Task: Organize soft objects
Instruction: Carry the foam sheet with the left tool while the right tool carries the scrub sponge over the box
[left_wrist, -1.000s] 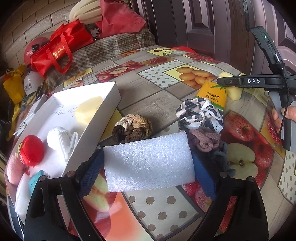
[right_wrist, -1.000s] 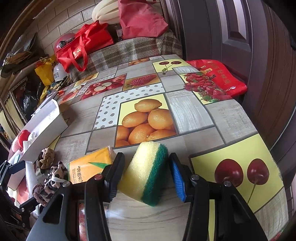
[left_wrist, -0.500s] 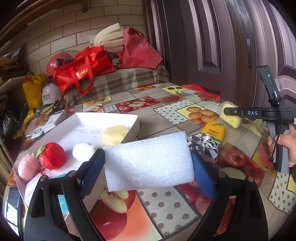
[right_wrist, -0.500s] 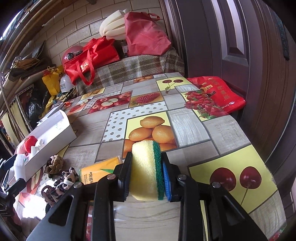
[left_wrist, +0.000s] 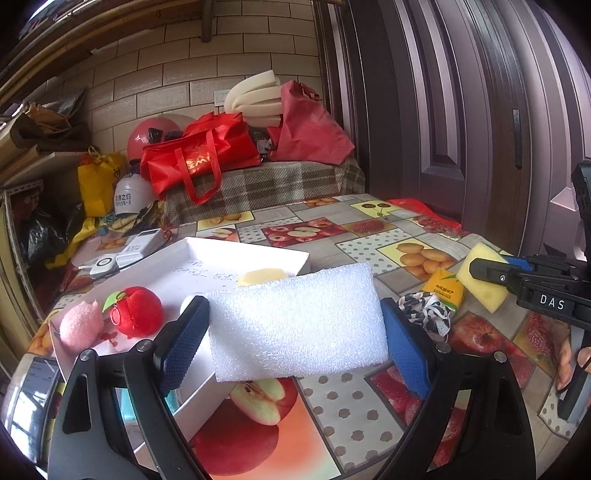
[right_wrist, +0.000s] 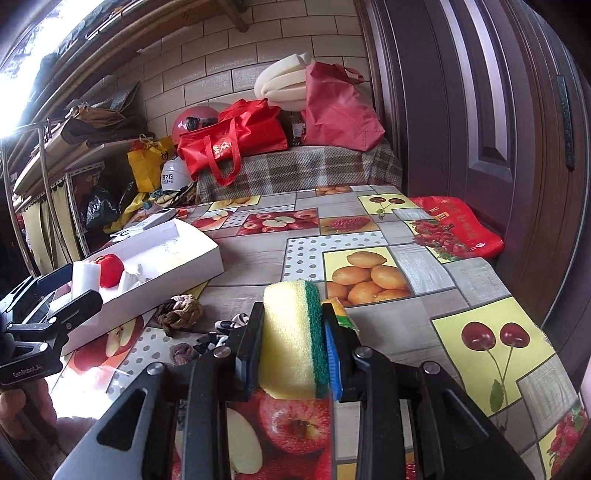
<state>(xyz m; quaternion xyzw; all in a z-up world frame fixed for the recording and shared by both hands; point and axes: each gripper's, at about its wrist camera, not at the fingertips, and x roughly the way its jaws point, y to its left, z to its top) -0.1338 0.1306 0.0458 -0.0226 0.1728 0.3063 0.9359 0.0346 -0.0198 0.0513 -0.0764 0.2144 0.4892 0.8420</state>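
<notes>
- Since a second earlier, the right claw (right_wrist: 291, 343) had closed on the sponge (right_wrist: 293, 339) and lifted it off the bench (right_wrist: 476, 288); the sponge, loose between spread jaws before, now sat squeezed between them.
- The left claw (left_wrist: 295, 328) had risen and turned towards the white box (left_wrist: 236, 258), carrying the foam sheet (left_wrist: 295, 321), so the hair ties that showed beyond it earlier had dropped out of its view.
- The left claw was clamped wide across the foam sheet's short ends. The sheet spanned the whole gap, its near edge sagging ahead of the pads.
- The right claw was pressed together on the sponge, yellow side against its left pad and green scrub face against its right.
- Risk, as I judged it: the foam sheet was light and springy, held only at its ends, so a quick swing might bow it and let it pop free short of the box.
- Risk: the sheet looked nearly as wide as the box's open space, and the red apple toy (left_wrist: 136, 312), pink puff (left_wrist: 79, 325) and yellow block (left_wrist: 262, 275) already lay ahead and left of the left claw; a flat drop might rest on them or hang over the rim.
- Risk: both claws seemed headed for the same box, the right one off to the right of the left, so they might collide over it.
</notes>
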